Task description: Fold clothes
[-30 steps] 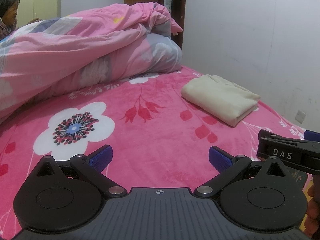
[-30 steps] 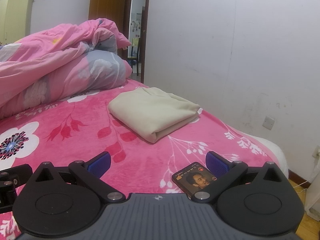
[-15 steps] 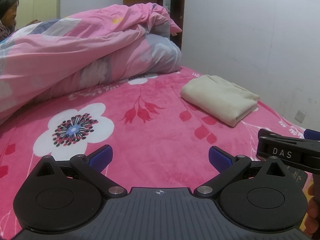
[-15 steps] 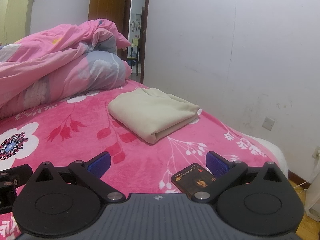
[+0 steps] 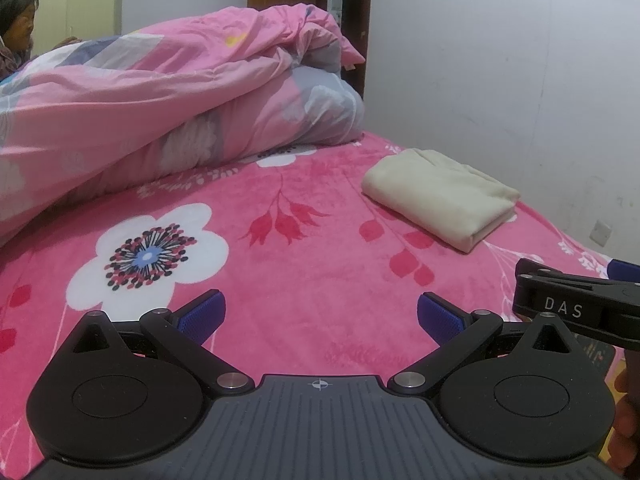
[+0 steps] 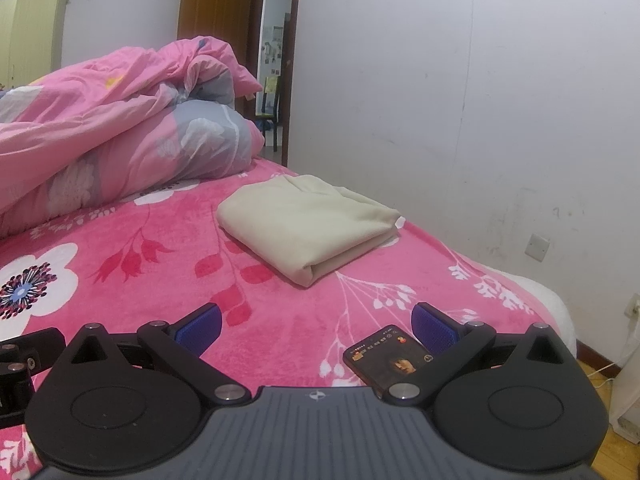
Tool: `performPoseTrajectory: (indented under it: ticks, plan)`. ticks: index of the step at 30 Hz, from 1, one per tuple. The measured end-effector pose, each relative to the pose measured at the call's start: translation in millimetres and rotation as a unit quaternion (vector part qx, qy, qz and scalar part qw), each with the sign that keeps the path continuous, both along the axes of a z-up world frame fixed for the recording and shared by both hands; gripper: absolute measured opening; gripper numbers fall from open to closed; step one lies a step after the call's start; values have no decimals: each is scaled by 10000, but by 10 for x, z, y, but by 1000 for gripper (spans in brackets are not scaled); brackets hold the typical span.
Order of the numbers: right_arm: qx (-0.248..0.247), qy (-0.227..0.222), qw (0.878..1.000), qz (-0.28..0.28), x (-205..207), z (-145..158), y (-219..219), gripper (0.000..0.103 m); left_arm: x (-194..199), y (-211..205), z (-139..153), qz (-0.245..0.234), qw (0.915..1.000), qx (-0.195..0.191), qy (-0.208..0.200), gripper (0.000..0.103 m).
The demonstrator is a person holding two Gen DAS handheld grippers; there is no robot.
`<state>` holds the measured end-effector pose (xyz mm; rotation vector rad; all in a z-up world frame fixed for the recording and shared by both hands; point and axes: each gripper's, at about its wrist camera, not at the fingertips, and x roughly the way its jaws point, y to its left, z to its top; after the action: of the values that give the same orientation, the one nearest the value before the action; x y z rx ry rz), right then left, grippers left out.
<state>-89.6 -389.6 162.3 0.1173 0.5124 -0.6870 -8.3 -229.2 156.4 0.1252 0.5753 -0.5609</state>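
The cream folded garment [image 6: 308, 224] lies on the pink floral bed cover [image 6: 160, 280], well ahead of both empty, wide-spread tools [image 5: 320, 314] [image 6: 316, 324], so reaching for it risks knocking the lit phone [image 6: 388, 360] lying nearer than the garment, beside the right tool's finger.

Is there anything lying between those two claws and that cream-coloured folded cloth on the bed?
Mostly no. Bare pink blanket lies between the open right gripper and the folded cloth; a phone rests by its right finger. The left gripper faces only blanket.
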Motion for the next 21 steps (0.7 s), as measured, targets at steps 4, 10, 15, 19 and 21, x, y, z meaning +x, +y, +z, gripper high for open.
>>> performPoseTrajectory:
  ticks: [4, 10, 15, 19, 21]
  plan:
    - [-4, -1, 10000, -1, -4, -1, 10, 103, -2, -1, -1, 1, 10000, -1, 5, 103]
    - [-3, 2, 10000, -1, -2, -10, 10, 103, -5, -2, -2, 2, 10000, -2, 13, 103]
    - [-2, 2, 10000, -6, -8, -12, 12, 103, -9, -6, -8, 0, 10000, -1, 19, 103]
    - [0, 4, 10000, -6, -5, -9, 11, 103, -14, -9, -11, 4, 10000, 1, 29, 103]
    - [3, 6, 10000, -5, -4, -9, 11, 103, -16, -10, -13, 4, 10000, 3, 33, 103]
